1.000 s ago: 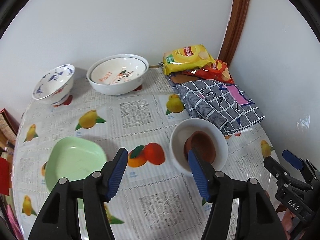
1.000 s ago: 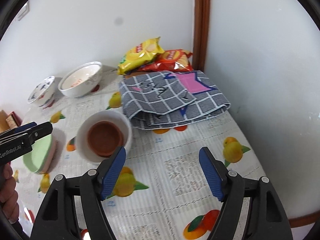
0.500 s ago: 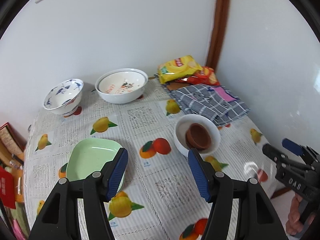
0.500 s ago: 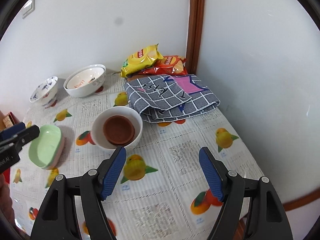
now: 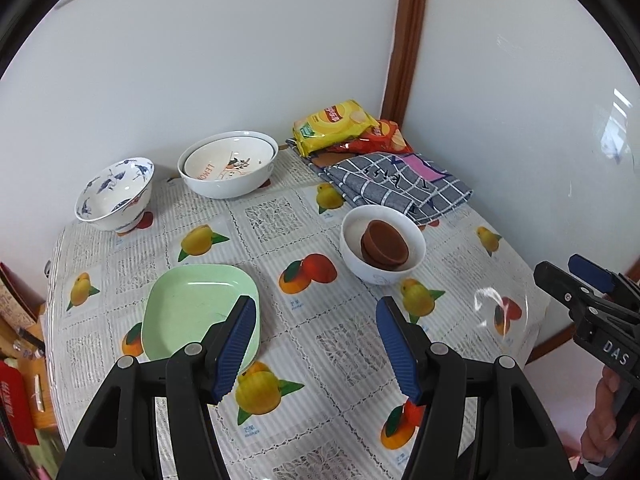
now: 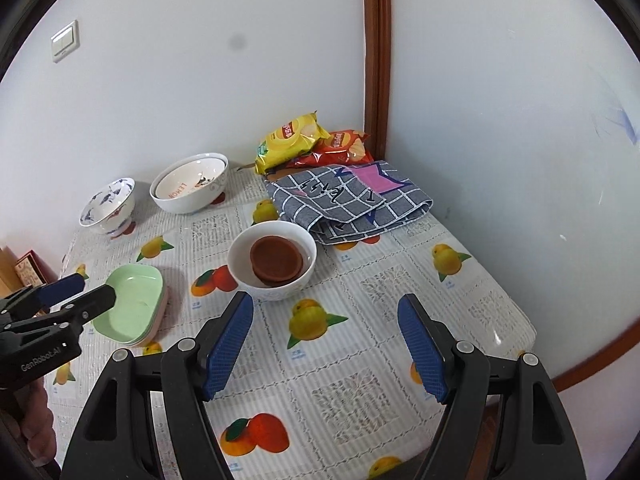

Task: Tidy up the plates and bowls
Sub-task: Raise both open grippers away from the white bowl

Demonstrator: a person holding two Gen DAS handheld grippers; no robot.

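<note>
A green square plate [image 5: 192,308] lies on the fruit-print table at front left, stacked on a pink one in the right wrist view [image 6: 134,306]. A white bowl [image 5: 382,270] at centre holds brown small bowls [image 5: 384,244]; it also shows in the right wrist view [image 6: 272,280]. A large white bowl with a smaller bowl inside [image 5: 228,166] and a blue-patterned bowl [image 5: 114,196] stand at the back. My left gripper [image 5: 316,346] is open and empty above the front of the table. My right gripper [image 6: 326,346] is open and empty, to the right.
A folded grey checked cloth [image 5: 396,188] and yellow and red snack bags [image 5: 336,126] lie in the back right corner by a brown door frame [image 5: 404,40]. Walls close the back and right. Boxes and clutter [image 5: 16,360] stand left of the table.
Both grippers have pulled back and up from the table, so more of it shows. Both stay open and empty. The dishes have not moved.
</note>
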